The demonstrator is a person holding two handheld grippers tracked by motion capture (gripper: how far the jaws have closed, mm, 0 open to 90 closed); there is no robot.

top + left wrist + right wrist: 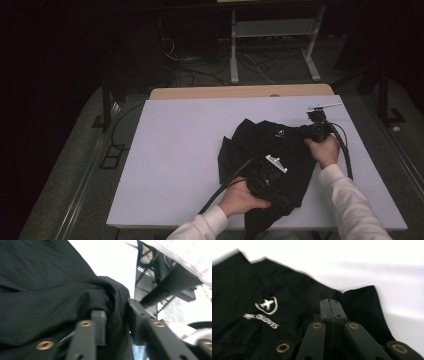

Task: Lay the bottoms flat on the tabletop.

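A black garment (270,142) lies crumpled on the right half of the white table (175,150); a small white aeroplane logo (265,305) with lettering shows on it. My left gripper (267,182) rests on the garment's near part. In the left gripper view, the left gripper (117,322) has its jaws apart, with a fold of the garment (50,285) bunched between the pads. My right gripper (316,127) sits at the garment's far right corner. There the right gripper (331,307) has its pads pressed together on the edge of the garment (287,290), and the cloth puckers just ahead of the tips.
A wooden strip (240,92) runs along the table's far edge. Beyond it, cables (200,70) lie on the floor around a metal stand (270,30). The person's white sleeves (350,200) come in from the bottom edge.
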